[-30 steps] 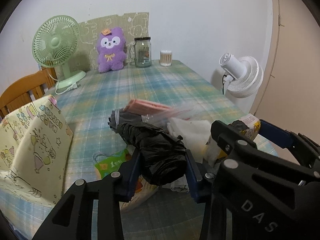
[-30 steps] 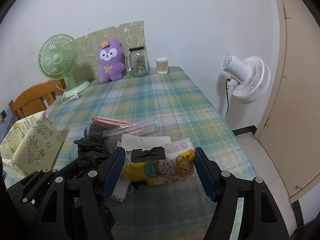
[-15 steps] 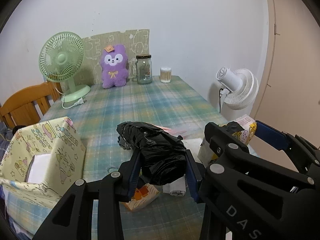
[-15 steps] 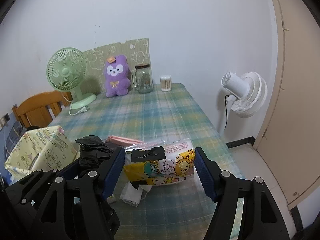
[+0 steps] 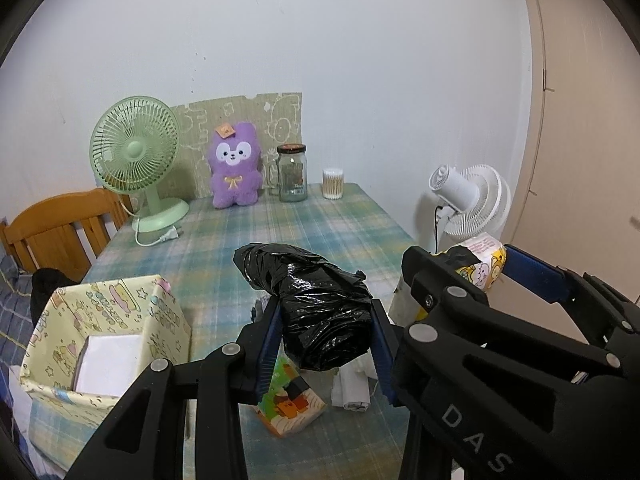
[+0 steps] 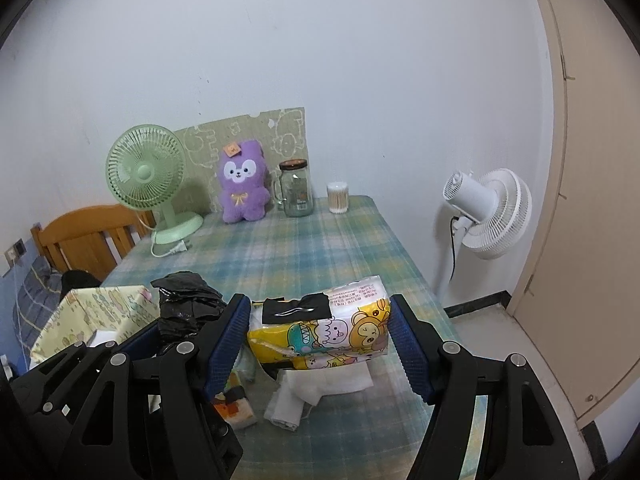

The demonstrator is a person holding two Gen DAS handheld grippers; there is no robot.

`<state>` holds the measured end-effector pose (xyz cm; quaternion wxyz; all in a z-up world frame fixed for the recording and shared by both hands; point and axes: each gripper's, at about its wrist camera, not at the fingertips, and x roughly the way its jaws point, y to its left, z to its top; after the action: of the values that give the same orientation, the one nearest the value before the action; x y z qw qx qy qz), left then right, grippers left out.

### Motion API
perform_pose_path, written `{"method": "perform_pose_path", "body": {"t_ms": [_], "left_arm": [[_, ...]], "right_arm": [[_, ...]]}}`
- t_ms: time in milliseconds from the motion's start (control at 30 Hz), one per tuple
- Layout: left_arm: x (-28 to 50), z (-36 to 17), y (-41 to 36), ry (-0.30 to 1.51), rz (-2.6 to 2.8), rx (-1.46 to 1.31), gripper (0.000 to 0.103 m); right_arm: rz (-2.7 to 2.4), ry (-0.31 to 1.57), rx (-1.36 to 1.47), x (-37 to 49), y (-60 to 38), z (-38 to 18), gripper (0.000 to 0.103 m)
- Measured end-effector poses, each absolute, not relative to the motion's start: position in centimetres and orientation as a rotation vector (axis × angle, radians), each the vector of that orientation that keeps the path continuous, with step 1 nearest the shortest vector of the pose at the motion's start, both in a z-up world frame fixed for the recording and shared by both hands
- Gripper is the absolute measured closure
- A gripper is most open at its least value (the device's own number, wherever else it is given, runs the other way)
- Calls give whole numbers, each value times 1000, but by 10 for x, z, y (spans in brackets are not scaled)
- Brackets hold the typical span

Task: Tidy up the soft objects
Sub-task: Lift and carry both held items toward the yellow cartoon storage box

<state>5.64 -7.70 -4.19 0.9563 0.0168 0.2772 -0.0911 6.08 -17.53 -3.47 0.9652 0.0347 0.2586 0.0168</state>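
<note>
Both grippers are loaded and held up off the table (image 5: pixel 320 232), one soft thing apiece. The left gripper (image 5: pixel 326 344) is clenched around the middle of a crumpled black plastic bag (image 5: pixel 316 308), its blue pads pressing the sides so the loose end sticks out forward, away from the hand. The right gripper (image 6: pixel 320 340) grasps a tissue pack (image 6: pixel 320 332) printed with cartoon animals, gripped across its length with the jaws standing wide, which suits a pack that would buckle if pinched at a corner. The two grippers sit close together, the right one's black frame filling the near right of the left camera's view.

At the near left of the table stands a yellow patterned box (image 5: pixel 108 340), open at the top. Inside it lies something white and flat; I cannot tell what it is. To my eye that box is where the soft things are meant to go, and both loads look ready to travel left toward it.

Left on the table below the grippers are a small colourful carton (image 5: pixel 292 404) and some folded white cloth or tissue (image 5: pixel 352 388), lying just beside one another.

At the far end, against the wall, stand a green fan (image 5: pixel 136 160), a purple plush toy (image 5: pixel 234 172), a glass jar (image 5: pixel 292 172) holding something I cannot make out, and a small tub of cotton swabs (image 5: pixel 333 183). A white fan (image 5: pixel 468 200) stands off the right edge
</note>
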Motion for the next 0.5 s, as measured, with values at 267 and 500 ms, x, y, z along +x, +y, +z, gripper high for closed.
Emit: {"method": "perform_pose_path", "body": {"t_ms": [267, 500], "left_arm": [[59, -29, -65, 539, -180, 30, 61], [63, -20, -46, 533, -171, 30, 61]], "right_arm": [[40, 503, 69, 64, -162, -20, 30], [48, 494, 66, 68, -144, -10, 30]]}}
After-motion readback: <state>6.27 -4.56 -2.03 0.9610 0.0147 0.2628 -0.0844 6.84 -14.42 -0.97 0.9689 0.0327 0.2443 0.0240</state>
